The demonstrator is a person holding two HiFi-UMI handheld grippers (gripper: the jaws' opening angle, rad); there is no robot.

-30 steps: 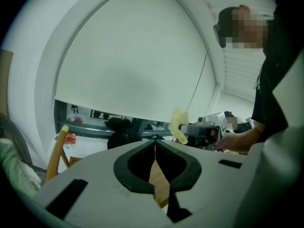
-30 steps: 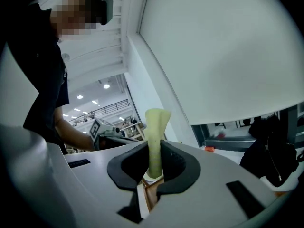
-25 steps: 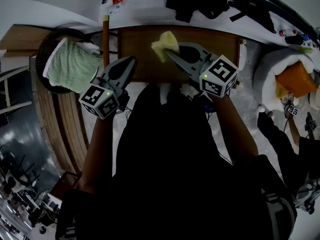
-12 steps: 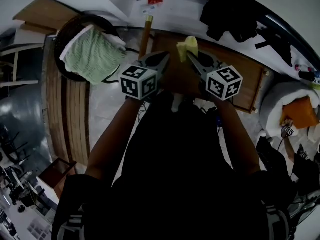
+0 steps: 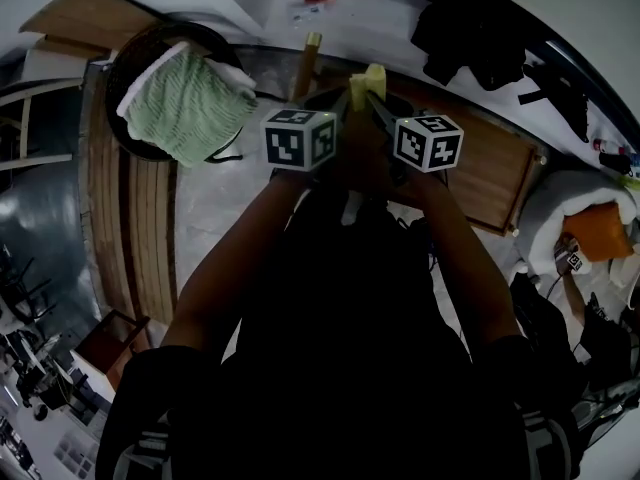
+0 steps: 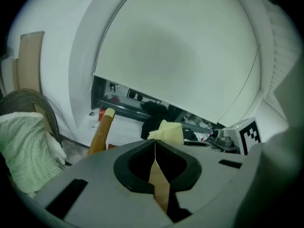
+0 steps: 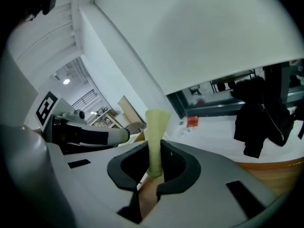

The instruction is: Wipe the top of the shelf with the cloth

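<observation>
The right tongs (image 7: 154, 151) pinch the yellow cloth (image 7: 156, 122); the left tongs (image 6: 154, 144) are pressed together, empty. Both have drawn closer, now side by side above the shelf (image 5: 490, 173).

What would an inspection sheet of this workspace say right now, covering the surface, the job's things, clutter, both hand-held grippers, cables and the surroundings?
Surface: wooden shelf top, bare where it shows.
Job's things: yellow cloth, sticking up from the right hand-held gripper's jaws, not laid on the shelf.
Clutter: nothing seen on the shelf top.
Grippers: right hand-held gripper shut on the cloth; left hand-held gripper shut, tips close by the cloth, contact unclear.
Cables: nothing seen on the shelf top.
Surroundings: basket holding a green towel at the left; wooden pole beside it; dark clothing beyond the shelf.
</observation>
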